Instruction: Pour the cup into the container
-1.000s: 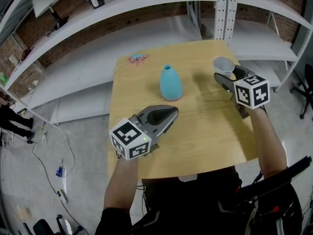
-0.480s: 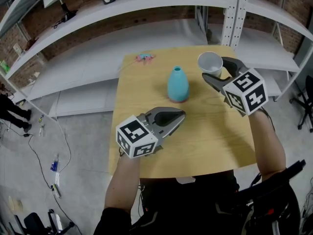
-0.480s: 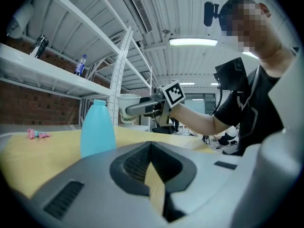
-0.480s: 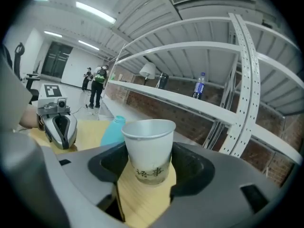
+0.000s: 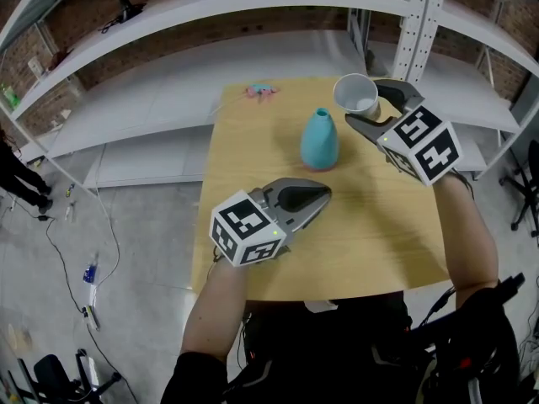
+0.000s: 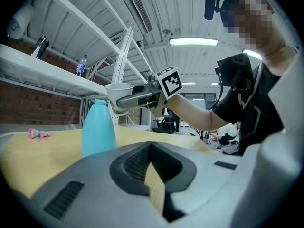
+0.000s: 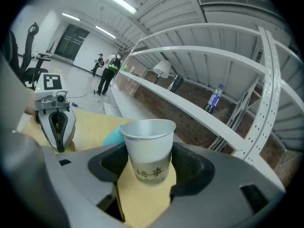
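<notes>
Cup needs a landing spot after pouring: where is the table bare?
Bare wood: the near right of the table, between the left gripper and the right forearm; the left edge between the pink toy and left gripper. Crowded: far right, cup in right gripper by the bottle.

- Left gripper [image 5: 318, 197]: grey moulded shell tapering to a rounded nose, with a dark oval recess on top.
- Left marker cube [image 5: 246, 228]: white with black square patterns, at the shell's 7 o'clock end; a small green light on one edge.
- Right gripper [image 5: 364, 108]: matching grey shell with dark forked jaws.
- Right marker cube [image 5: 424, 144]: same pattern, at the 4 o'clock end.
- Black top [image 6: 240, 108]: short sleeves.
- Head camera [image 6: 211, 7]: black, at 12 o'clock in the left gripper view.
</notes>
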`<state>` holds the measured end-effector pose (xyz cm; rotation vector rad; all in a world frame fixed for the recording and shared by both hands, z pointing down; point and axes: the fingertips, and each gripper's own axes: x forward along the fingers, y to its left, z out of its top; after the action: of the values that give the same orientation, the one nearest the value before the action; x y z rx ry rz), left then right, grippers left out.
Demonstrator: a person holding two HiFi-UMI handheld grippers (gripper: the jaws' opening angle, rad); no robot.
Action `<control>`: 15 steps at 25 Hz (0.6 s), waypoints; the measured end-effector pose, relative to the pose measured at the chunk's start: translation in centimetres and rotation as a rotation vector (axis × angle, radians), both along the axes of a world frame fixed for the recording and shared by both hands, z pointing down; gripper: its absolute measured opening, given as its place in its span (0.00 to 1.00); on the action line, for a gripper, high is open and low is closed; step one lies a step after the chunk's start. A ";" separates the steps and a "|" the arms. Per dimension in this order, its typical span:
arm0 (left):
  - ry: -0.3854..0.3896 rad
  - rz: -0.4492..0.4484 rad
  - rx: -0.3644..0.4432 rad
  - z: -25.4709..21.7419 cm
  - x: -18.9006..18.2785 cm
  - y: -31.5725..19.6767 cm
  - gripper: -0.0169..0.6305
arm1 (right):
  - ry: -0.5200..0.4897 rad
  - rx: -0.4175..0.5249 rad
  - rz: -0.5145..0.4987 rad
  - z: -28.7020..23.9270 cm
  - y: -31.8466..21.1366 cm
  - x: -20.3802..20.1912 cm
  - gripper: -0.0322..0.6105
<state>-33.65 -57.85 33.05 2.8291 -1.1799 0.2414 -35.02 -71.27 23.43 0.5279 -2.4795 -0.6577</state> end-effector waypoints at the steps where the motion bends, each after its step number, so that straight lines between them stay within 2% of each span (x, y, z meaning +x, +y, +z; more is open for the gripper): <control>1: 0.000 0.000 -0.001 0.0 0.1 0.0 0.03 | 0.017 0.012 -0.002 0.2 0.1 -0.2 0.50; 15: 0.003 0.010 0.005 0.0 0.1 0.3 0.03 | 0.204 0.220 0.027 0.9 -0.5 -1.8 0.50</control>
<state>-33.58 -57.57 33.01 2.8395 -1.1673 0.2346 -36.82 -71.78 24.29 0.5450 -2.2197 -0.9315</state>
